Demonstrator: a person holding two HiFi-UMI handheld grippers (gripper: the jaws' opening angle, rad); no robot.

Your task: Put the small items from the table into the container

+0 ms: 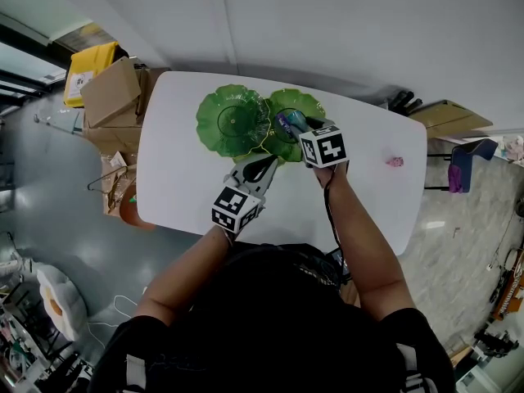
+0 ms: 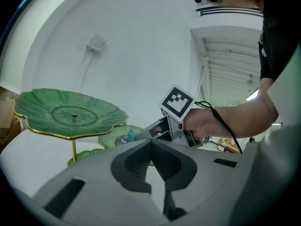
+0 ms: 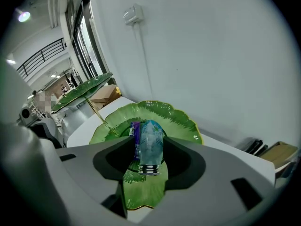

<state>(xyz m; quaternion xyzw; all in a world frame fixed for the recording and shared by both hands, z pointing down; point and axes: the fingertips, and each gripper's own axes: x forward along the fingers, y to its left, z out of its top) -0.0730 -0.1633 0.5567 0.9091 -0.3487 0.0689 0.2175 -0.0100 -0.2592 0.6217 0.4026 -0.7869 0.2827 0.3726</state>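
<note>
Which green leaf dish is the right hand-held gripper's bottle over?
The lower green leaf-shaped dish, directly under the small clear plastic bottle in the right hand-held gripper; the raised gold-stemmed dish stands aside.

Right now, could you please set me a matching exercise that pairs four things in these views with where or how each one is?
Things:
1. small bottle
2. pink item
3. upper green plate
4. left hand-held gripper

Places and states:
A. jaws together, nothing between them
B. lying on the white table, toward the person's right
C. raised on a gold stem above the lower green plate
D. clamped in the right hand-held gripper

Pairs: 1-D, 2-B, 3-C, 4-A.
</note>
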